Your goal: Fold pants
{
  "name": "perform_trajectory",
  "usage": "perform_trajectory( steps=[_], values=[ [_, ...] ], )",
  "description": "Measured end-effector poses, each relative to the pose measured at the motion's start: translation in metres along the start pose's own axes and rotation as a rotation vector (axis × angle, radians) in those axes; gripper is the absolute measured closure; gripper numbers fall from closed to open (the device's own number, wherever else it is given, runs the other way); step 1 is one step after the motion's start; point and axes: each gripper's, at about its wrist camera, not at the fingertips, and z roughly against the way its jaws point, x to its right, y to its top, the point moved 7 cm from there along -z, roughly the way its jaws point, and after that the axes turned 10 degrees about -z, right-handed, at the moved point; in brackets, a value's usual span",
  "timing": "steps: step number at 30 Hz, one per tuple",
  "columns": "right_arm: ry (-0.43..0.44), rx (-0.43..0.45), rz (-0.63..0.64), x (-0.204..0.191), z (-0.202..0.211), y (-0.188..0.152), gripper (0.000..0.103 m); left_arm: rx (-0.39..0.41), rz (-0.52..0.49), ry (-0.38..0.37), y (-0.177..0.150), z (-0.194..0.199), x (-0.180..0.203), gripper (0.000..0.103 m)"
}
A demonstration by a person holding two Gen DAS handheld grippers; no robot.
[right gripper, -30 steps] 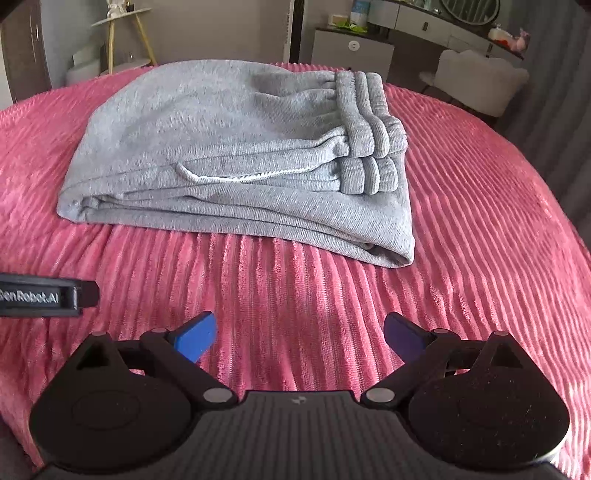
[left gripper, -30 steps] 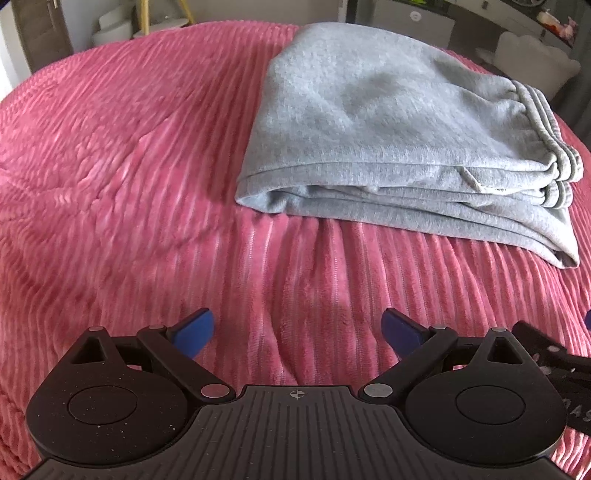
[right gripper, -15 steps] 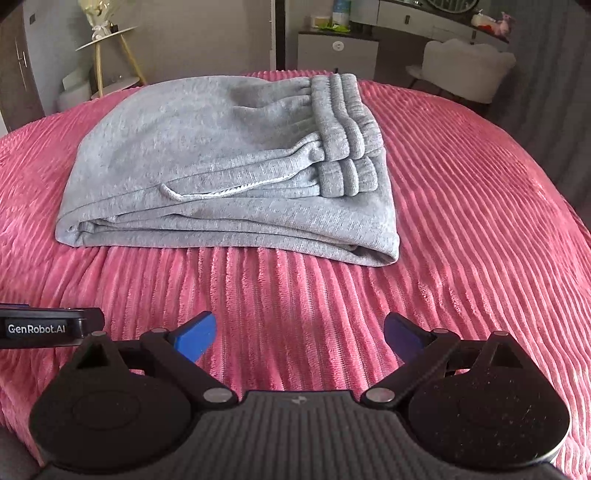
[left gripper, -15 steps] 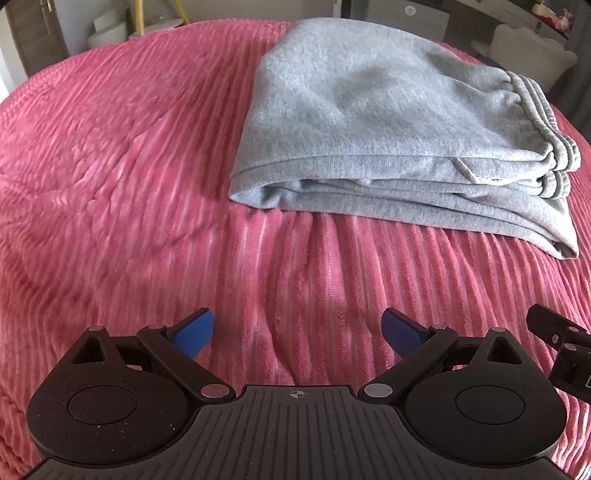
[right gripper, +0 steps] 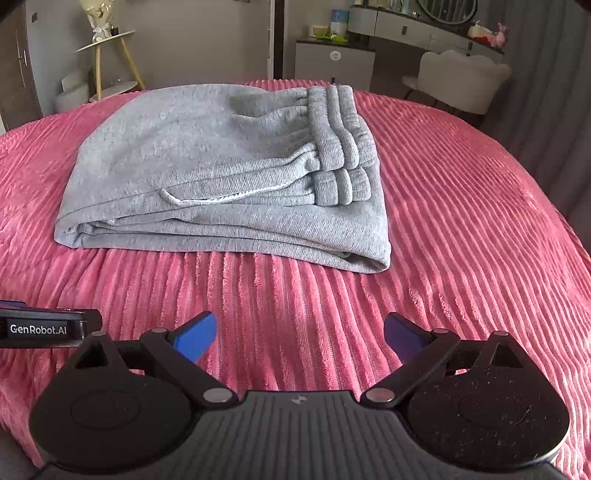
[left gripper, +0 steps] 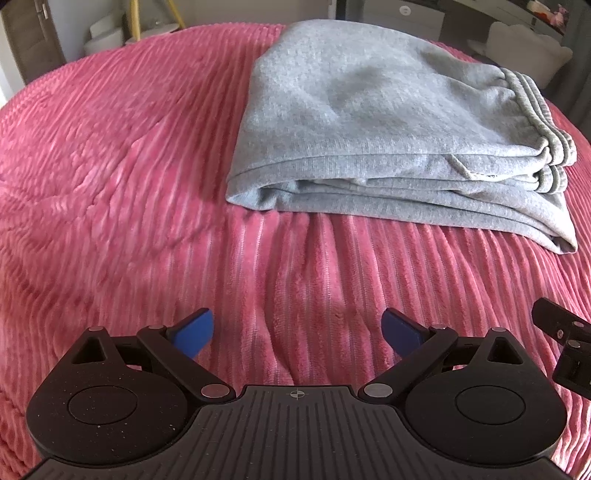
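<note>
One marking is readable: "GenRobot.AI" in white letters on a black plate on the side of the left gripper (right gripper: 44, 328), seen from the right wrist view, off to the left of the right gripper's (right gripper: 301, 338) spread jaws and level with their tips. Nothing else carries legible writing.

Bed covered by a pink ribbed plush blanket (right gripper: 461, 229), daylight across it. Behind: grey wall (right gripper: 199, 40), small round side table (right gripper: 105, 38) on yellow legs at left with a white stool (right gripper: 74, 94) below. At right, a grey-and-white dresser (right gripper: 334, 59), a round mirror (right gripper: 445, 9) above it, a white scalloped chair (right gripper: 465, 83) and a dark curtain (right gripper: 554, 74).
</note>
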Motion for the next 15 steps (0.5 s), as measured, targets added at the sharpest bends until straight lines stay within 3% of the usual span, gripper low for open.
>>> perform_trajectory(
  steps=[15],
  values=[
    [0.006,-0.005,-0.001,-0.0003,-0.0009,-0.0004,0.006,-0.005,-0.011,0.002,-0.0003,-0.0018,0.0006,0.003]
  ],
)
